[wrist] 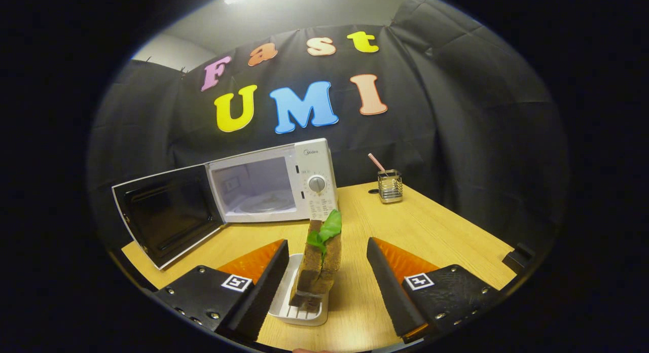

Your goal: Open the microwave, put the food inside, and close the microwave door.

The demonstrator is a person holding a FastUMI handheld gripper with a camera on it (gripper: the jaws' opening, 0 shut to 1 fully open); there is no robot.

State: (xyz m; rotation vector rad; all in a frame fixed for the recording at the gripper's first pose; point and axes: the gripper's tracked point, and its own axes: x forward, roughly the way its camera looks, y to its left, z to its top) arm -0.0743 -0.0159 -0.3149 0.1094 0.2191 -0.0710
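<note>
The gripper (327,277) has its two fingers spread wide apart, and they do not touch anything. Between the fingers stands the food, a sandwich (318,267) with brown bread and a green leaf (327,230) sticking out of the top. The sandwich stands up on its edge in a small white tray (296,302). The tray sits on the wooden table (446,236), close to the table's near edge, and its one side is just beside the left finger. There is a gap between the sandwich and the right finger. Beyond the fingers, toward the far edge of the table, sits the white microwave (274,183). Its door (165,213) is swung wide open to the left, and the dark inside of the door faces the gripper. You can see the round glass plate (266,203) inside the microwave. A round knob (317,183) is on the front panel. Near the far right corner of the table stands a small metal cup (390,186) with a striped straw (376,162) leaning out of it.
</note>
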